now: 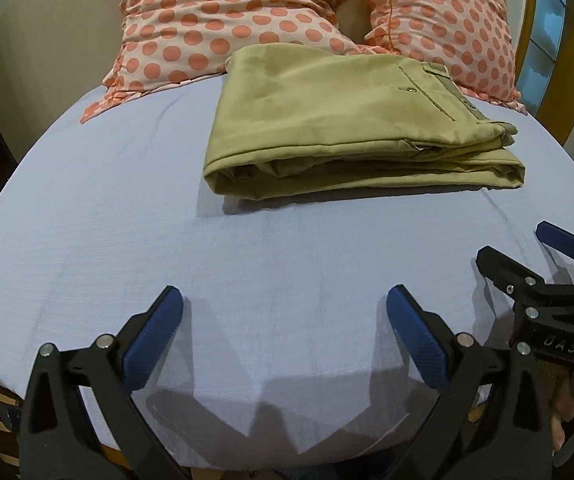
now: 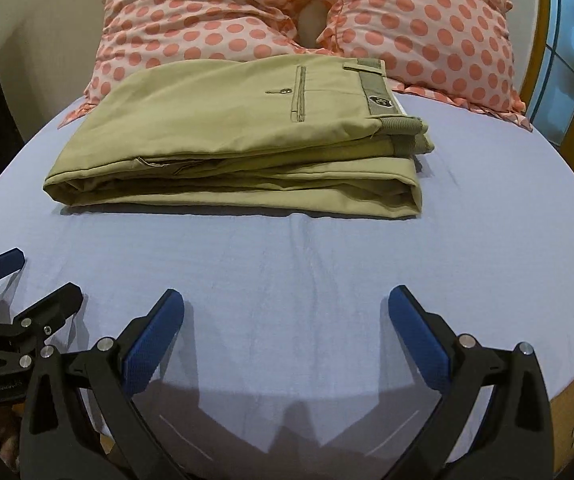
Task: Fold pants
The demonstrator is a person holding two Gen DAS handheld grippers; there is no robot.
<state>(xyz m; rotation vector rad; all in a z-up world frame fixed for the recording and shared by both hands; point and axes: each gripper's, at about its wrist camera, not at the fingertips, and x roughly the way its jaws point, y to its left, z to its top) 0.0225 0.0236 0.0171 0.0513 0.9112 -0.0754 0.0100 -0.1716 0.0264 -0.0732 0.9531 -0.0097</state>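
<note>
Lying folded: pants (image 1: 351,120), khaki, stacked in several layers on the bed sheet (image 1: 127,248), touching neither hand-held gripper.
Pants position: far half of the bed, back edge against the dotted pillows (image 1: 215,20); waistband and buttoned back pocket (image 2: 299,94) on top, toward the right end.
Left hand-held gripper (image 1: 285,308): spread wide, blue pads (image 1: 155,344) apart, nothing between them, low over the near edge of the sheet.
Right hand-held gripper (image 2: 285,308): spread wide too, empty, just above the sheet at the near edge.
Pants relative to left hand-held gripper: ahead and a little to the right, well apart, bare sheet between.
Pants relative to right hand-held gripper: ahead and a little to the left, well apart, folded near edge facing the fingers.
Grippers to each other: side by side, near; each seen at the edge of the other's wrist view.
Surroundings: wooden bed frame (image 2: 567,392) below the sheet on the right, blue window panes (image 2: 567,40) behind the pillows.
</note>
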